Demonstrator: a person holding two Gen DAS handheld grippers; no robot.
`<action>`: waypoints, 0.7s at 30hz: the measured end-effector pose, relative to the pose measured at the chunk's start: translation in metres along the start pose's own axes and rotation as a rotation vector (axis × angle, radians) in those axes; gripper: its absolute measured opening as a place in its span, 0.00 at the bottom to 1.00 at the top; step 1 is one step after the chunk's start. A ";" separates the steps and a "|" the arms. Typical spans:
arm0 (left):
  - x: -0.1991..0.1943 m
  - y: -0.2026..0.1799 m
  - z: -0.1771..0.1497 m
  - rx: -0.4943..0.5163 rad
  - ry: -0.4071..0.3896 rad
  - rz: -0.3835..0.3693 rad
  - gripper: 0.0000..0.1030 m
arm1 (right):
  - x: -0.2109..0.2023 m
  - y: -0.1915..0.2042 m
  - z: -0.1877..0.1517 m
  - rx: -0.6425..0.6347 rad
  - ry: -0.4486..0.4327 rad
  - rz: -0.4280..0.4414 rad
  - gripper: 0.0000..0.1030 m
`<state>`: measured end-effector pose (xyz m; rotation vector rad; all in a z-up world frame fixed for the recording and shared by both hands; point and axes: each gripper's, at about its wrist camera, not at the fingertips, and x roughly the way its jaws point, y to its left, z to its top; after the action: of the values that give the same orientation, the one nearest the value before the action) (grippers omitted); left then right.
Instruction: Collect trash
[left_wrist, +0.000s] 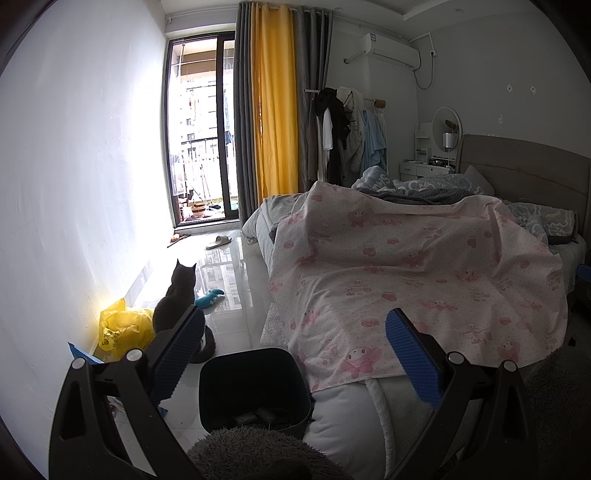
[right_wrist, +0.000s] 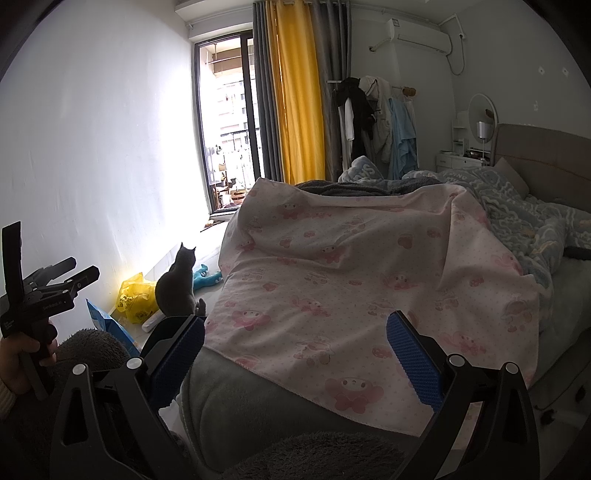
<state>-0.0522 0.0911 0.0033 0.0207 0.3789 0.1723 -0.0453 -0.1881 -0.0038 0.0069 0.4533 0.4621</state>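
A dark bin stands on the floor at the foot of the bed, with grey bits in its bottom. My left gripper is open and empty, raised above the bin; it also shows in the right wrist view at the far left, held in a hand. A yellow plastic bag and a blue packet lie on the floor by the white wall. My right gripper is open and empty, over the pink blanket at the bed's foot.
A grey cat sits on the floor beside the yellow bag, facing the balcony door. A teal toy and a slipper lie on the shiny floor. The bed fills the right side.
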 end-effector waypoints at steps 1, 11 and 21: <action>0.000 -0.001 0.000 0.005 0.002 0.002 0.97 | 0.000 0.000 0.000 0.000 0.000 0.001 0.97; 0.021 0.003 0.022 -0.033 0.023 -0.011 0.97 | 0.032 -0.032 0.029 0.038 0.059 -0.046 0.97; 0.128 -0.001 0.025 -0.065 0.192 -0.027 0.97 | 0.210 -0.140 0.042 0.217 0.271 -0.118 0.97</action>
<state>0.0746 0.1126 -0.0206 -0.0651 0.5649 0.1607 0.1996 -0.2187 -0.0696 0.1276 0.7643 0.2966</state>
